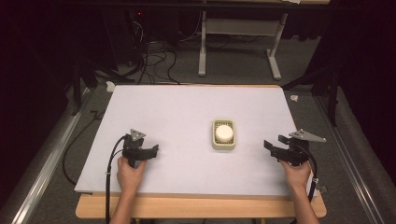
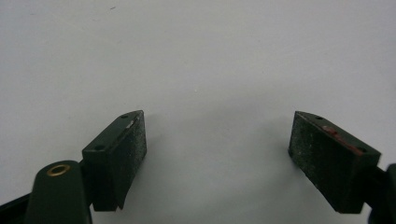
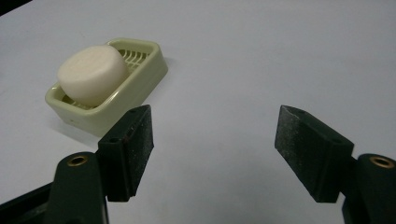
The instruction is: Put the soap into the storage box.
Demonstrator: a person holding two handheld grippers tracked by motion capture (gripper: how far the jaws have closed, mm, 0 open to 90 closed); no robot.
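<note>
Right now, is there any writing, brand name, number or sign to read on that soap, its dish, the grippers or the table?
None: no readable text in these pictures.
Soap: plain white, no stamp visible.
Soap dish: pale green with a ribbed floor, no brand or mark visible.
Left gripper and right gripper: black jaws with screw holes, no labels.
Table: bare white top, no print.

Soap dish (image 1: 223,135) amid open tabletop (image 1: 177,112)

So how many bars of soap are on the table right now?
1. A round white soap sits in the pale green soap dish on the table, right of centre, nearer the right gripper. Nothing seems hidden.
</note>
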